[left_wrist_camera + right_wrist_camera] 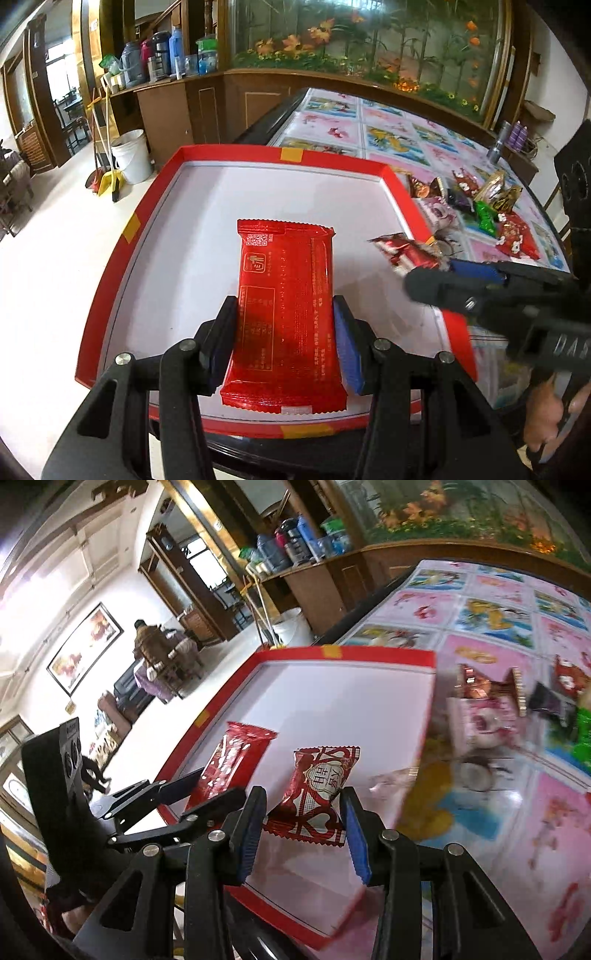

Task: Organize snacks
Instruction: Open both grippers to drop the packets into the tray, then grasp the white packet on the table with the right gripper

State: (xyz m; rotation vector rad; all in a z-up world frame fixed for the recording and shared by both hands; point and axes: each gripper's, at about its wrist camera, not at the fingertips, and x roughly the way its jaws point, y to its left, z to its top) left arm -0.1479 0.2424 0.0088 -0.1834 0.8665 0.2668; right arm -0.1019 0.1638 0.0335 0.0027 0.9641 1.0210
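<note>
A red-rimmed white tray [280, 155] lies at the table's left end. My left gripper [284, 314] is shut on a large red snack packet [286, 295] and holds it over the tray's near half. My right gripper [304, 805] is shut on a small red-and-white candy packet [316, 794] and holds it over the tray's right part [369, 653]. The same candy [406, 253] and right gripper [439, 275] show in the left wrist view. The left gripper [207, 794] with its red packet [232, 757] shows in the right wrist view.
A pile of loose snacks [476, 199] lies on the flowered tablecloth [388, 125] right of the tray; it shows blurred in the right wrist view [517, 701]. A wooden cabinet [184, 107] with flasks and a white bucket [131, 155] stand beyond the table's left edge.
</note>
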